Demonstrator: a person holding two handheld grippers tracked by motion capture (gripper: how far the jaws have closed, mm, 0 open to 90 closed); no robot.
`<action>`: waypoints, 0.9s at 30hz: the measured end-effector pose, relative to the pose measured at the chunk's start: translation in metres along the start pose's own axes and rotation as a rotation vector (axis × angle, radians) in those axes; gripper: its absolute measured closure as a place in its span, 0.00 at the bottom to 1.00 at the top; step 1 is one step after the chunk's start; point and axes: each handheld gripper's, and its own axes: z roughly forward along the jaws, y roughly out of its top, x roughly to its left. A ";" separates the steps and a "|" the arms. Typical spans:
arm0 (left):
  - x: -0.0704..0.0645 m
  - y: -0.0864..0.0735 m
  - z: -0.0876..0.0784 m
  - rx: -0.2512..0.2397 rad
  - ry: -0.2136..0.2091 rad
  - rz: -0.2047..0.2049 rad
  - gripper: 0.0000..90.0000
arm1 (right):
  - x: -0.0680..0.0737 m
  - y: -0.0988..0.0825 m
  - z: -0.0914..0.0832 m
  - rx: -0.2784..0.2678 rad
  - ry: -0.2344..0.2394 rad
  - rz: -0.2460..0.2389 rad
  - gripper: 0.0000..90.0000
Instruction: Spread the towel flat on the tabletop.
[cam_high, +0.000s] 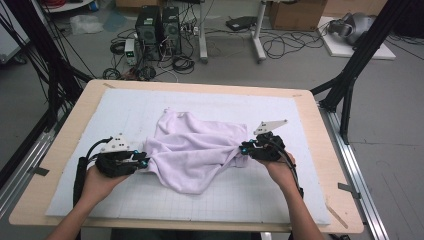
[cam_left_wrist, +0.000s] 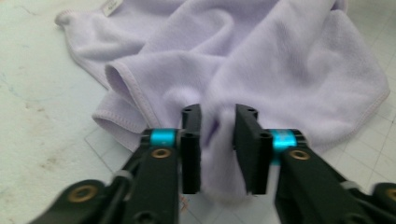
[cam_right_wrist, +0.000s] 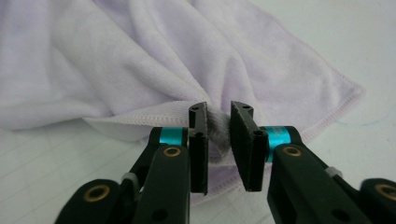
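Note:
A pale lilac towel (cam_high: 192, 147) lies crumpled on the white gridded mat (cam_high: 280, 200) in the middle of the table. My left gripper (cam_high: 142, 161) holds the towel's left edge. In the left gripper view a fold of the towel (cam_left_wrist: 261, 60) is pinched between the black jaws of that gripper (cam_left_wrist: 218, 140). My right gripper (cam_high: 246, 148) holds the towel's right end. In the right gripper view a bunch of the towel (cam_right_wrist: 140, 60) is squeezed between that gripper's (cam_right_wrist: 219, 135) jaws, with the hemmed corner spreading out to the right. The cloth is pulled taut between the two grippers.
The mat covers a light wooden table (cam_high: 325, 145). Black frame legs (cam_high: 350, 75) stand at the table's right and left. Computer towers (cam_high: 157, 27), cables and boxes sit on the floor beyond the far edge.

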 end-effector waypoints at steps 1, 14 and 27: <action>0.000 0.000 -0.002 -0.004 -0.003 0.004 0.74 | 0.003 0.001 -0.004 -0.013 0.002 -0.003 0.80; -0.006 -0.008 0.011 0.030 -0.052 0.019 0.62 | 0.066 -0.001 0.003 -0.041 0.086 -0.134 0.66; -0.010 -0.018 0.045 0.130 -0.079 0.061 0.95 | 0.072 -0.009 0.054 0.096 0.037 -0.184 0.87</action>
